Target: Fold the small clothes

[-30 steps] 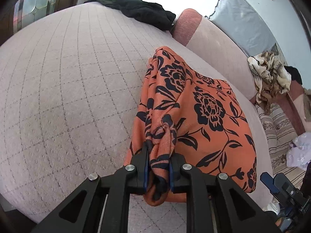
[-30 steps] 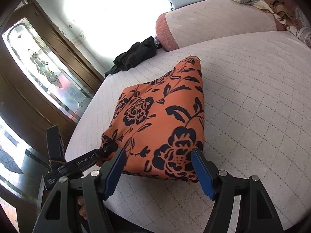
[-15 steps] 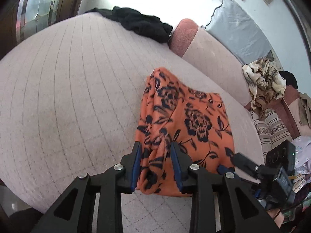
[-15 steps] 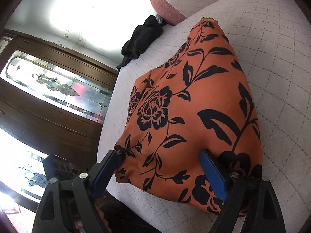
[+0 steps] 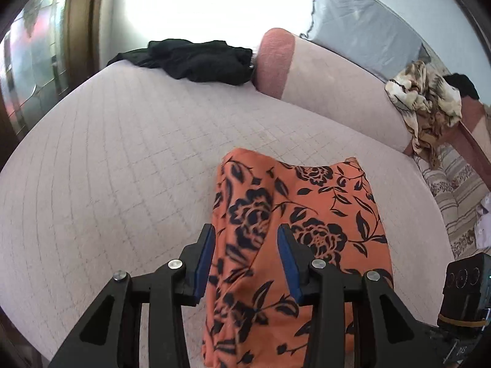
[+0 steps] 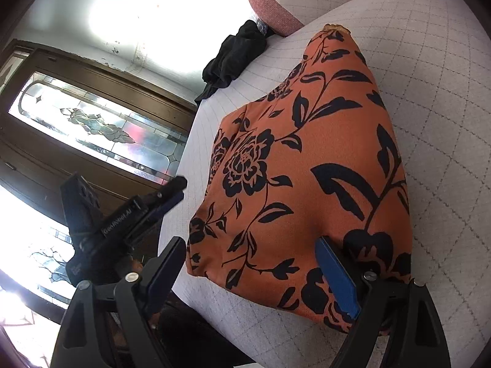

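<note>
An orange garment with black flowers (image 5: 310, 214) lies folded on the pale quilted bed (image 5: 122, 159); it also shows in the right wrist view (image 6: 307, 165). My left gripper (image 5: 245, 245) is open, its blue-padded jaws apart over the garment's near left edge, holding nothing. My right gripper (image 6: 254, 260) is open wide above the garment's near edge, its right pad (image 6: 337, 279) close to the cloth. The left gripper shows from the side in the right wrist view (image 6: 172, 190).
A black garment (image 5: 196, 58) lies at the bed's far end beside a pink bolster (image 5: 307, 70). A patterned cloth (image 5: 426, 101) and a grey pillow (image 5: 368, 30) are at the right. A wooden door with glass (image 6: 92, 122) stands beyond the bed's edge.
My left gripper has let go of the orange garment, opened and drawn back. The garment now lies flat on the bed. My right gripper has moved closer over it, still open.
</note>
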A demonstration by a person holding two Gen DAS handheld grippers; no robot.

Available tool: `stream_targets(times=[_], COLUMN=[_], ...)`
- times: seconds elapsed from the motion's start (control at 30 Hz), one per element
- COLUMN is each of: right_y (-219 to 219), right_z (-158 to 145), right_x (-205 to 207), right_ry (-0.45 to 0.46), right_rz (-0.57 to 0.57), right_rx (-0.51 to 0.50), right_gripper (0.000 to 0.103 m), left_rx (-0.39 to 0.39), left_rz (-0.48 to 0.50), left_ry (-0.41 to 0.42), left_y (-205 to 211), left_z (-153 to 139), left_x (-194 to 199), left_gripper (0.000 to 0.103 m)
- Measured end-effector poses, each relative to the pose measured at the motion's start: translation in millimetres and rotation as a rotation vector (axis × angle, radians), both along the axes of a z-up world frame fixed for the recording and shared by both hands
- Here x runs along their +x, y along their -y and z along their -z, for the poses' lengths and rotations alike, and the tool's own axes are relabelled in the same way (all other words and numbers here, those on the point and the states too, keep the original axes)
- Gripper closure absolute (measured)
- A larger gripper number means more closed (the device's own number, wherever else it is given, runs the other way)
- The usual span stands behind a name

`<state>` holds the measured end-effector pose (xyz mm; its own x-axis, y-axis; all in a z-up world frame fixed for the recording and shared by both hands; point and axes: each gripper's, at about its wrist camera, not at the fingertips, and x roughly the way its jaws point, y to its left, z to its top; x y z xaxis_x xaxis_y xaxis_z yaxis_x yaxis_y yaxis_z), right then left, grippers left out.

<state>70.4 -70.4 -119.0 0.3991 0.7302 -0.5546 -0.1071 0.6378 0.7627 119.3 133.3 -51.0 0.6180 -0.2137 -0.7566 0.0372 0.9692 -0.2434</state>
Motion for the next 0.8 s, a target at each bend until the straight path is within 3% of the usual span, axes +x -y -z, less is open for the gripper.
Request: stream_targets(times=[0.03, 0.1, 0.13, 0.2, 0.3, 0.37, 0.5, 0.67, 0.7, 0.73, 0.8], right_y=[1.0, 2.3, 3.9, 11.4, 41.5, 62.9, 77.5, 62.7, 57.2, 48.8, 31.2], right_z=[-0.2, -0.4, -1.1, -7.8, -24.2, -24.6, 12.7, 39.1, 45.5, 45.5, 23.1], right_x=[-0.8, -0.1, 0.0, -2.2, -11.4, -7.0, 26.0, 60.0, 65.1, 68.2, 64.6], right_ry=[-0.004, -0.012, -0.017, -0.012, 0.049, 0.050, -0.128, -0.211, -0.243, -0.256, -0.166], right_rz=[-0.001, -0.009, -0.013, -0.007, 0.093, 0.166, 0.180, 0.150, 0.140, 0.117, 0.080], right_rx=[0.003, 0.015, 0.023, 0.041, 0.048, 0.030, 0.076, 0.161, 0.161, 0.095, -0.066], right_gripper=[0.015, 0.015, 0.015, 0.015, 0.015, 0.015, 0.014, 0.016, 0.036, 0.056, 0.068], left_rx=[0.020, 0.146, 0.145, 0.106, 0.147, 0.110, 0.058, 0.030, 0.039, 0.047, 0.045], left_rz=[0.015, 0.000, -0.014, -0.035, -0.020, -0.030, -0.038, -0.037, -0.037, -0.034, -0.027], left_ry=[-0.029, -0.113, -0.148, -0.136, -0.096, -0.097, -0.088, -0.076, -0.070, -0.064, -0.059], left_y=[7.9, 14.9, 12.9, 6.1, 10.1, 7.9, -3.4, -7.3, -6.0, -5.1, -6.6], left_z=[6.3, 32.9, 44.7, 49.9, 49.7, 50.9, 54.6, 57.5, 57.0, 56.2, 55.1], left_x=[13.4, 39.3, 45.6, 45.8, 41.5, 44.4, 42.0, 40.4, 40.3, 39.8, 40.2], left_gripper=[0.060, 0.060, 0.057, 0.051, 0.050, 0.048, 0.040, 0.038, 0.037, 0.037, 0.037])
